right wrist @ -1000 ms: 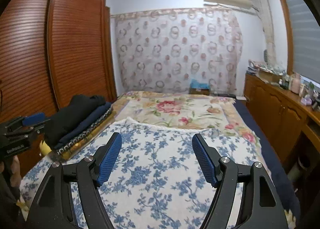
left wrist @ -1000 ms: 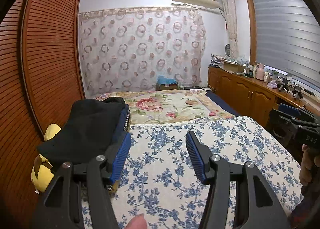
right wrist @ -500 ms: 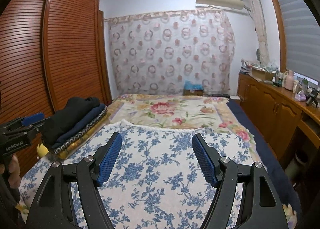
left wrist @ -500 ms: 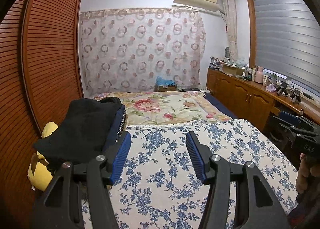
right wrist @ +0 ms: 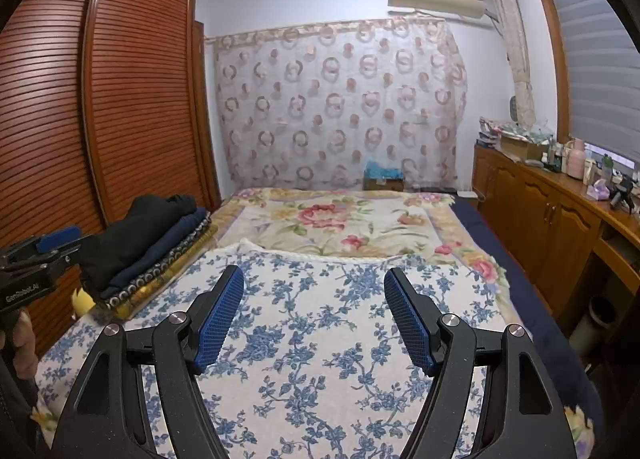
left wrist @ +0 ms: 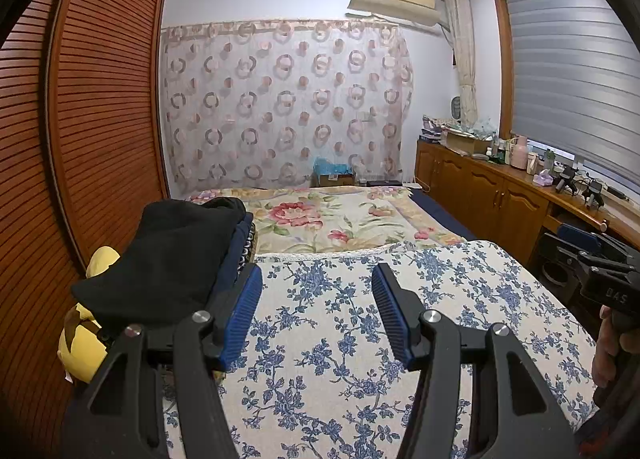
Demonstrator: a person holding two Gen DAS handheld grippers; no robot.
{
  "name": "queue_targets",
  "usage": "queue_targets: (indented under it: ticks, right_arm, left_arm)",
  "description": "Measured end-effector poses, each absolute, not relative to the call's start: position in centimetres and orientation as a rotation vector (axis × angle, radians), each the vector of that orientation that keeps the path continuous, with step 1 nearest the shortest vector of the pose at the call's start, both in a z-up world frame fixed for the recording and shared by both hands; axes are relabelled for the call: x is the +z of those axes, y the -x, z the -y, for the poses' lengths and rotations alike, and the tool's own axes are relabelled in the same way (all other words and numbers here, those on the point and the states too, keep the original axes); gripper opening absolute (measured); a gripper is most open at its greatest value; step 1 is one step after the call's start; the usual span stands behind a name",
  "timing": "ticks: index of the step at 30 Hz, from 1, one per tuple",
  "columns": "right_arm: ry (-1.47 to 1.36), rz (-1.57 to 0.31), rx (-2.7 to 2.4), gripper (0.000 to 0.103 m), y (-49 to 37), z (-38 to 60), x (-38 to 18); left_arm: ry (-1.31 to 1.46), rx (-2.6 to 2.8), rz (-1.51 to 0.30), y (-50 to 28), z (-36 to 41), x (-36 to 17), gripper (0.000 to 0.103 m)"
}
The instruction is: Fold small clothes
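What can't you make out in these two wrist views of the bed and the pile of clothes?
- Pile of folded clothes: left wrist view, the black top garment hides the layers beneath.
- Yellow item: right wrist view, mostly hidden under the pile; unidentifiable.
- Right gripper: left wrist view, cut off by the frame edge.
- Clutter on the wooden counter: too small to identify.

Left gripper and right gripper hover side by side, jaws apart and empty, each hand-held
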State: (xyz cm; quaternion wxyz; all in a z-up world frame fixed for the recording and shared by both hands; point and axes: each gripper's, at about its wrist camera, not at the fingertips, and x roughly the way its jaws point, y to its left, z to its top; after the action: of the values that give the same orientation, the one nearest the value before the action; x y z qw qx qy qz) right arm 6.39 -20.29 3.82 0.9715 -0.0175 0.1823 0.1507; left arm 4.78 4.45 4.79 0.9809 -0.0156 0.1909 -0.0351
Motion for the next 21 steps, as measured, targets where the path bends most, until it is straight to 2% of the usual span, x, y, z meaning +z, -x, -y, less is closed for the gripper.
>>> queue_targets:
  ticks: [21]
  right_arm:
    - [0.033,-0.366,0.302,0.075,-6.40,20.41,3.79]
  left_arm:
    - [0.031,-0.067,-0.379,-4.60,-4.42,4.96,0.057]
